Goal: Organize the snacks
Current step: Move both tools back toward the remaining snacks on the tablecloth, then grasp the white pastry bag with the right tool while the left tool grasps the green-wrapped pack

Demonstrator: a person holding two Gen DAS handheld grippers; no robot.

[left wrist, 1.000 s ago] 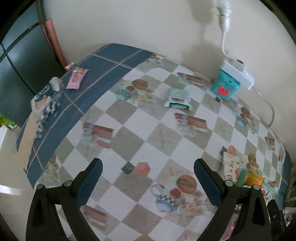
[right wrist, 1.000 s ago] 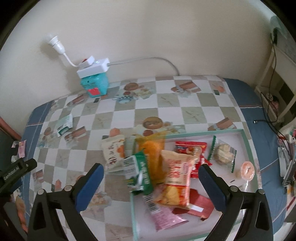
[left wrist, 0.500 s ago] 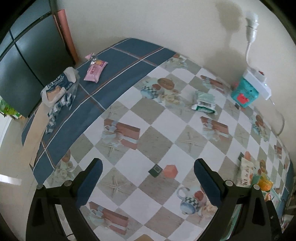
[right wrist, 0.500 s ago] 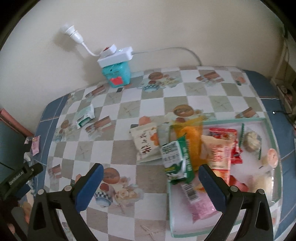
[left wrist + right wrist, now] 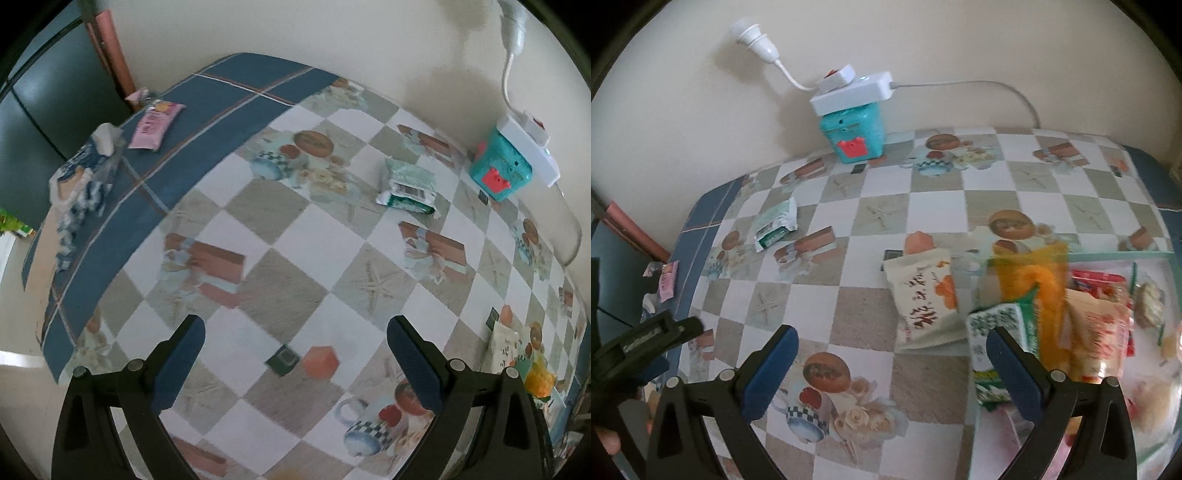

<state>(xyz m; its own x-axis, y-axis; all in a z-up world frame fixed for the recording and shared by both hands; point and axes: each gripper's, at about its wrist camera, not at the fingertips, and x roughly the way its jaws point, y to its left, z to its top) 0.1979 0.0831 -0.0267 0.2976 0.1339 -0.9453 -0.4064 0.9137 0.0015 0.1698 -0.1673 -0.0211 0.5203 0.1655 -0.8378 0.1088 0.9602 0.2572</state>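
A clear tray with a green rim (image 5: pixel 1126 254) holds several snack packets at the right. A cream packet with orange print (image 5: pixel 923 295) lies on the table just left of the tray. A green packet (image 5: pixel 997 332) and an orange bag (image 5: pixel 1030 280) lean over the tray's left edge. A mint-green packet (image 5: pixel 775 224) (image 5: pixel 408 184) lies alone toward the far left. A pink packet (image 5: pixel 155 123) and a blue-white bag (image 5: pixel 83 173) lie on the blue border. My left gripper (image 5: pixel 295 362) is open and empty. My right gripper (image 5: pixel 892 363) is open and empty, near the cream packet.
A teal box (image 5: pixel 851 134) with a white power strip (image 5: pixel 851 92) on top stands against the wall, its cable running right. The checked tablecloth (image 5: pixel 288 280) ends at the left edge by a dark cabinet (image 5: pixel 44 110). The left gripper's body (image 5: pixel 639 343) shows at lower left.
The left gripper has moved left and closer to the table, bringing the pink packet and blue bag nearer. The right gripper has moved left and down toward the cream packet. Both stay open.
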